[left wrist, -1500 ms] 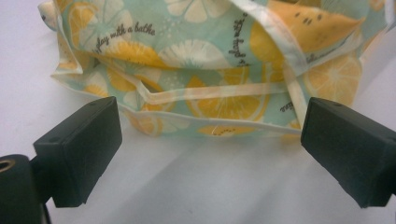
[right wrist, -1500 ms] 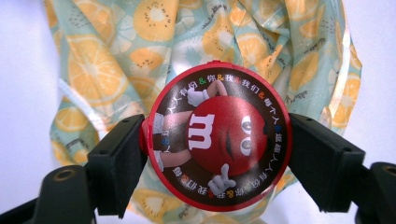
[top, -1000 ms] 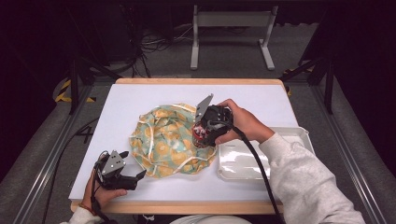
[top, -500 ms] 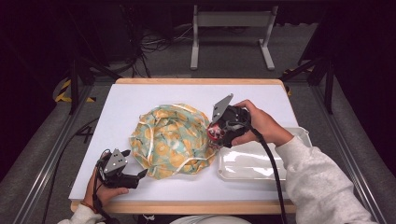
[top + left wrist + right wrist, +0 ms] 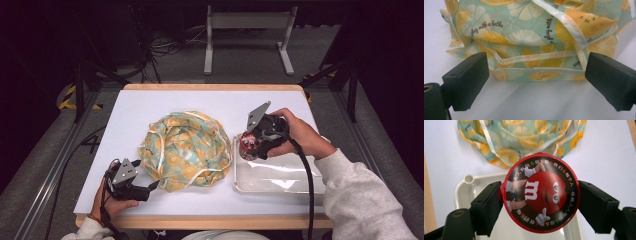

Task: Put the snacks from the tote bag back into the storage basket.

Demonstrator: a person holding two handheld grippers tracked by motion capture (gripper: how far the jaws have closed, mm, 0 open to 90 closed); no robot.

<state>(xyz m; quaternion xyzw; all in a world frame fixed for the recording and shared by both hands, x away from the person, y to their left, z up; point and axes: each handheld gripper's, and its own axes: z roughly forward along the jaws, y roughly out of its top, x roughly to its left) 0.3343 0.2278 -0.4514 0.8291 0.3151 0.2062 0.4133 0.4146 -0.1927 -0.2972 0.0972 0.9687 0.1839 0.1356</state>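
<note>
right gripper (image 5: 251,146) has its jaws clamped on the red candy tin (image 5: 541,195), hovering over the white tray's (image 5: 280,180) far left corner, likely its drop spot. left gripper (image 5: 150,187), jaws apart, faces the cloth bag's (image 5: 185,147) near edge.

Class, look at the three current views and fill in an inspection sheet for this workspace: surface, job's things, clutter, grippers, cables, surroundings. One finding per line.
Surface: white table top with a wooden edge, bare around the items.
Job's things: citrus-print fabric bag crumpled mid-table; white tray to its right; round red M&M's container held over the tray's near-left corner.
Clutter: nothing seen.
Grippers: left gripper open, jaws either side of the bag's hem, not touching it; right gripper shut on the container's sides.
Cables: black cable trails from the right gripper across the tray.
Surroundings: dark floor, metal stand, loose wires behind.
</note>
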